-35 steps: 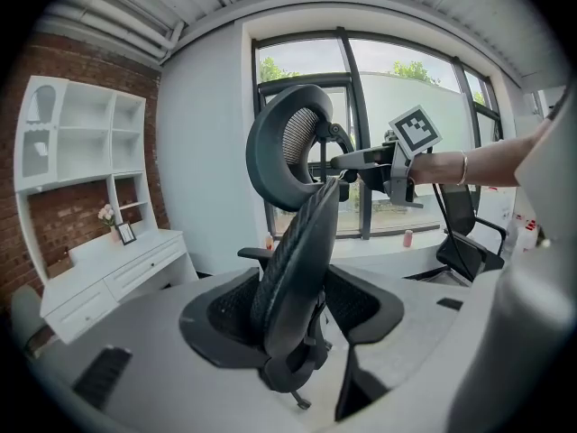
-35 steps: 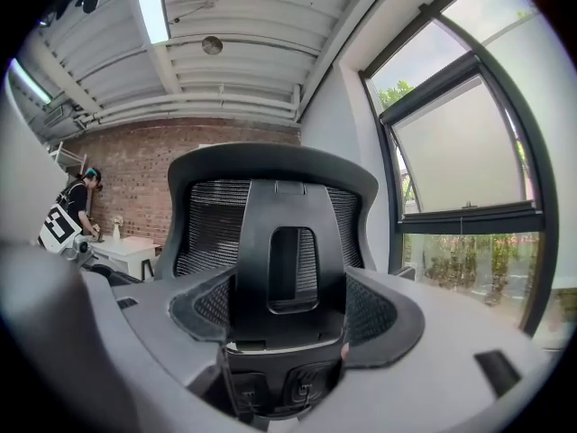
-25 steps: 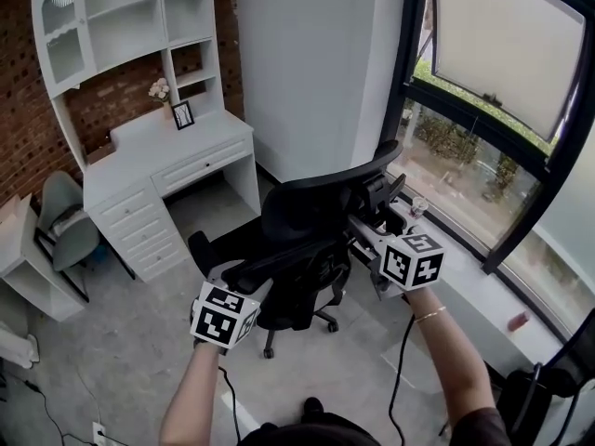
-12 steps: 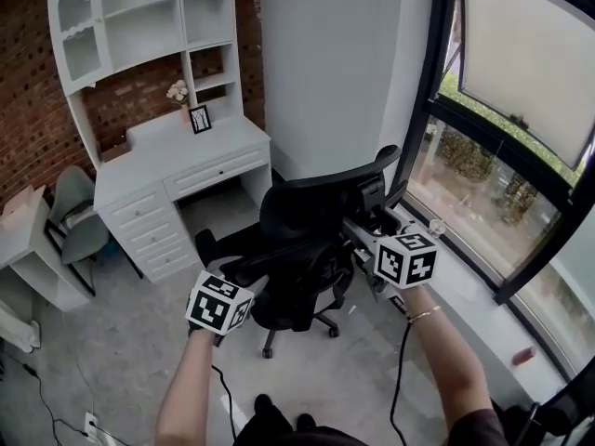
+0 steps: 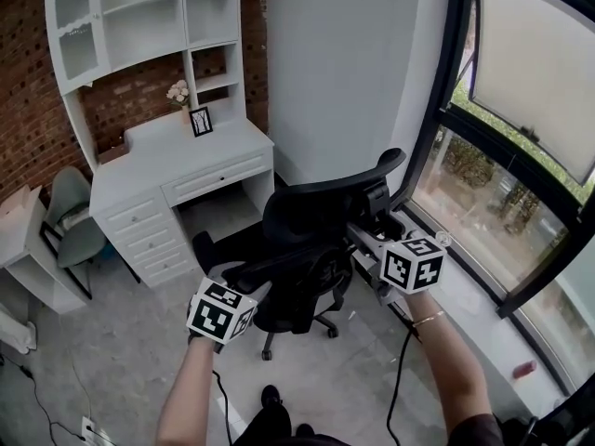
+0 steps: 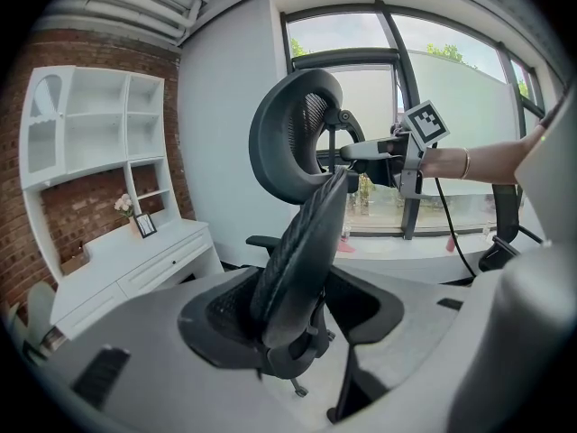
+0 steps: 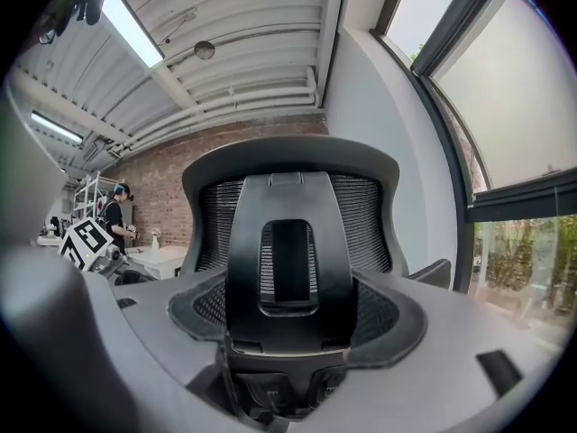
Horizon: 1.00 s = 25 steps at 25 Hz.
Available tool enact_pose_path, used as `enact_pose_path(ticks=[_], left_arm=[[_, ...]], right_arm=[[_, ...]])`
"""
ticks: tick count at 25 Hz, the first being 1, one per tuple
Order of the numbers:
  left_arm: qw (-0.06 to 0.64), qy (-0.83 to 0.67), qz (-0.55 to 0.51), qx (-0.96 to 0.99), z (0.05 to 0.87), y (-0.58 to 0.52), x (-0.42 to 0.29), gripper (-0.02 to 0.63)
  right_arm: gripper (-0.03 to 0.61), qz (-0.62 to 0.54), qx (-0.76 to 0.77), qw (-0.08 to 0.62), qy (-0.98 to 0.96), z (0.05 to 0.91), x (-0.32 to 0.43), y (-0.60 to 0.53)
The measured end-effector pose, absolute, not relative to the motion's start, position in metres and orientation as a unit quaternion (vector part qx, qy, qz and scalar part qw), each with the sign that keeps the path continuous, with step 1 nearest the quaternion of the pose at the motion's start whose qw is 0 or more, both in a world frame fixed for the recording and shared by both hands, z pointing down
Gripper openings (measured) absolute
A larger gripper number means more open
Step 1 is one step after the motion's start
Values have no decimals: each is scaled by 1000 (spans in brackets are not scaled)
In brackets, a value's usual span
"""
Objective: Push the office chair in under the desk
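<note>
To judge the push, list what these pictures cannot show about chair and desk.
Head view: depth of the space under the desk, hidden by its top.
Head view: wheel base of the office chair, partly hidden beneath its seat.
Head view: the framed picture, too small to read.

From above, the office chair's (image 5: 307, 240) backrest covers its seat, and only 2 castors peek out below. The left hand-held gripper's (image 5: 244, 282) jaws sit behind its marker cube there, and the right hand-held gripper's (image 5: 364, 235) are lost against the black frame. The picture frame (image 5: 200, 121) on the bench (image 5: 186, 151) is too small to make out. So is a pink thing (image 5: 523, 370) on the window sill (image 5: 469, 309), and a tiny far-off person (image 7: 114, 215) in the right gripper view.
</note>
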<state>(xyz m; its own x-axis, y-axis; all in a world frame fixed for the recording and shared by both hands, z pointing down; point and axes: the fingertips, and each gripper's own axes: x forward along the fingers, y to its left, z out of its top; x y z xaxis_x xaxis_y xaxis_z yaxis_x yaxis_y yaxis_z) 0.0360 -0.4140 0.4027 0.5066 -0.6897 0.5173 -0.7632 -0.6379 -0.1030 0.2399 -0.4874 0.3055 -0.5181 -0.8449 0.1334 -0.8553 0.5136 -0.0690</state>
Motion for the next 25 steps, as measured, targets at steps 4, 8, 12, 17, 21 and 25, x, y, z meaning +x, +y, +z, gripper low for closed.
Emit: enact_pose_path(ticks=[4, 8, 12, 17, 21, 25], left_arm=[[74, -419, 268, 865, 403, -433, 24, 233], [75, -418, 269, 864, 404, -451, 19, 233], [74, -420, 269, 864, 404, -474, 11, 233], [78, -420, 271, 862, 405, -501, -8, 233], [84, -416, 272, 863, 406, -518, -22, 233], [82, -421, 268, 863, 405, -534, -33, 233]], right_arm=[[316, 63, 487, 43, -870, 306, 227, -507], [316, 64, 485, 44, -871, 306, 222, -528], [316, 63, 486, 42, -871, 306, 214, -550], [316, 63, 489, 41, -869, 306, 196, -573], [316, 64, 491, 42, -868, 308, 182, -590], [318, 65, 492, 45, -867, 307, 171, -606]])
